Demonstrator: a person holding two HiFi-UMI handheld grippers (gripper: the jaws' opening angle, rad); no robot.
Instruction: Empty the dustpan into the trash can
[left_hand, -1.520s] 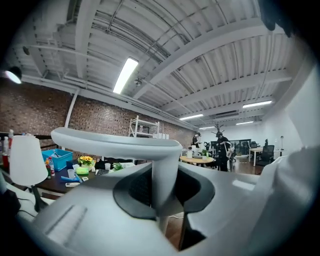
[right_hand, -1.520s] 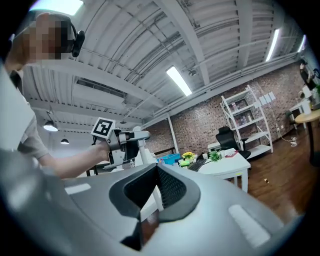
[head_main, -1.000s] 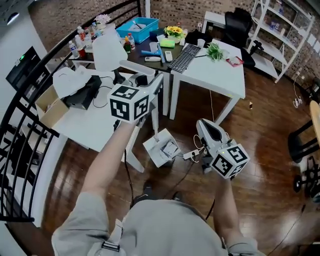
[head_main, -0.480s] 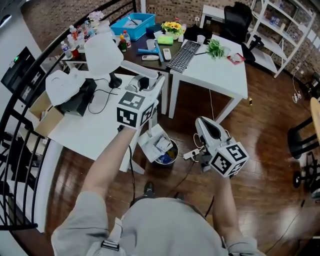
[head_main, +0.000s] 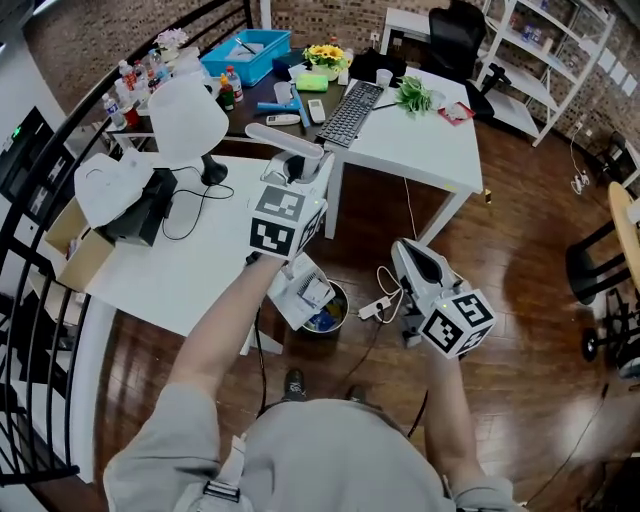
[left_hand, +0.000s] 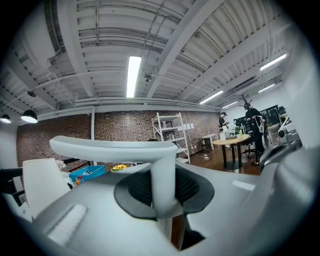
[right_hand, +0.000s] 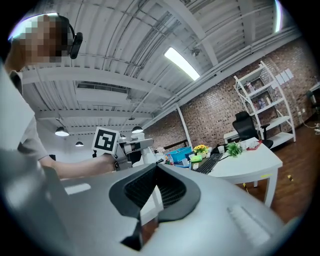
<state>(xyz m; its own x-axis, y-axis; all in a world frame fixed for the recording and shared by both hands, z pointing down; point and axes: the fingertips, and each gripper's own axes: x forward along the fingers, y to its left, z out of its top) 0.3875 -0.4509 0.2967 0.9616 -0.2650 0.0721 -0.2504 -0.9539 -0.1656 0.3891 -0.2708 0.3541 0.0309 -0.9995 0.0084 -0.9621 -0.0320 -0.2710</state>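
Observation:
My left gripper (head_main: 297, 172) is shut on the long white handle (left_hand: 163, 186) of the dustpan. The handle's flat top bar (left_hand: 114, 147) runs crosswise just ahead of the jaws. Below it the white dustpan tray (head_main: 297, 292) hangs tilted, with crumpled paper in it. It sits at the left rim of the small round trash can (head_main: 334, 312), which stands on the wooden floor and holds blue and coloured scraps. My right gripper (head_main: 405, 252) is shut and holds nothing, over the floor to the right of the can. In the right gripper view its jaws (right_hand: 149, 200) meet, with the left gripper (right_hand: 131, 151) beyond.
A white table (head_main: 170, 270) with a lamp (head_main: 186, 120) is to the left of the can. Another white table (head_main: 420, 140) with a keyboard (head_main: 350, 112) stands behind. A power strip and cables (head_main: 376, 306) lie beside the can. A black railing (head_main: 30, 250) runs along the left.
The left gripper and dustpan moved down and right in the head view. The dustpan tray shifted left off the trash can, which now shows beside it. The right gripper barely moved.

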